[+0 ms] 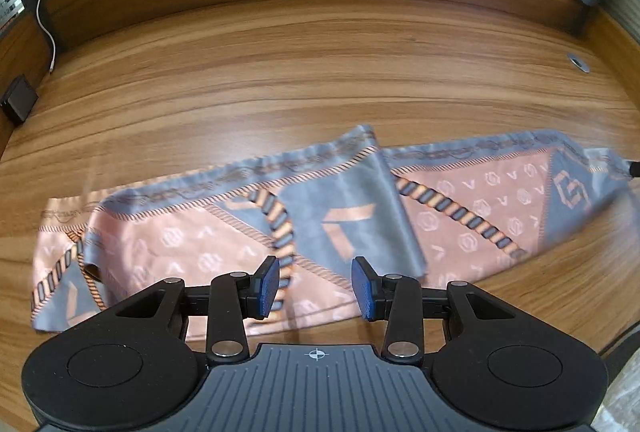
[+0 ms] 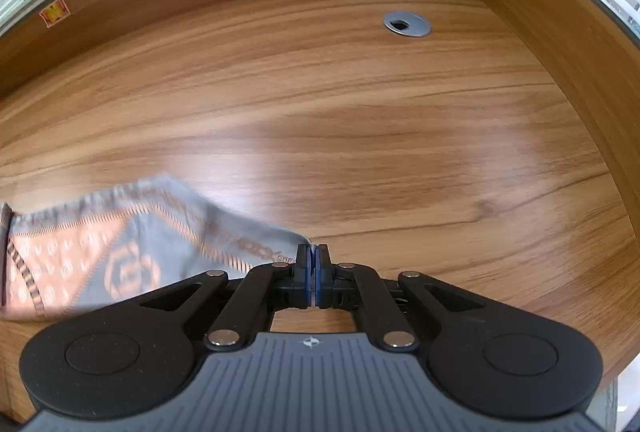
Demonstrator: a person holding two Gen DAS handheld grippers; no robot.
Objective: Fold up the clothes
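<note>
Right wrist view: the right gripper (image 2: 311, 266) is clamped on the scarf's (image 2: 132, 256) corner; the left gripper (image 1: 316, 288) hangs apart, empty. Next, likely carry that corner across to fold.

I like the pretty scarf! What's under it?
The scarf lies on the wooden desk, with bare wood showing all around it. Whatever may sit beneath the folded cloth is covered.

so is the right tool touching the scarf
Touching. In the right wrist view the right tool is shut on the corner of the scarf, and the cloth runs straight into the closed pads.
</note>
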